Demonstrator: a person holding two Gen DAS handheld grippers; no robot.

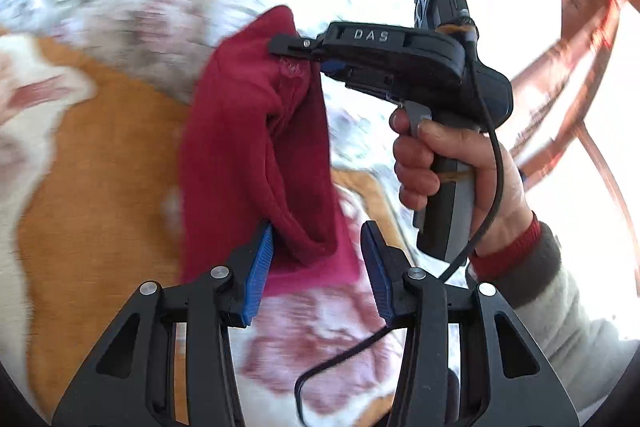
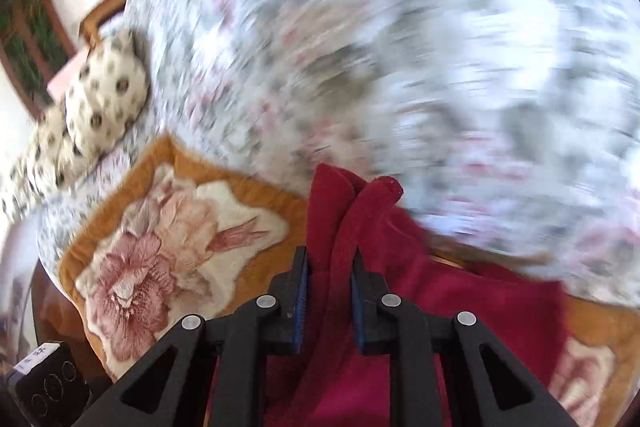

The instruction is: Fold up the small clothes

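1. My right gripper (image 2: 329, 267) has its jaws pinched onto a bunched edge of the red garment (image 2: 360, 227), lifting it above the orange floral blanket (image 2: 168, 227).
2. My left gripper (image 1: 318, 263) has its jaws spread wide; the hanging red cloth brushes the left blue pad (image 1: 258, 279), ungripped.
3. Blurred floral bedspread (image 2: 400, 47) lies behind.

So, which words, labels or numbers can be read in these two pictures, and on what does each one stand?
"DAS": on the side of the right tool, in the left wrist view.
White label on the black box, right wrist view: it has marks, but they are too small and blurred to read.
Nothing else carries text.
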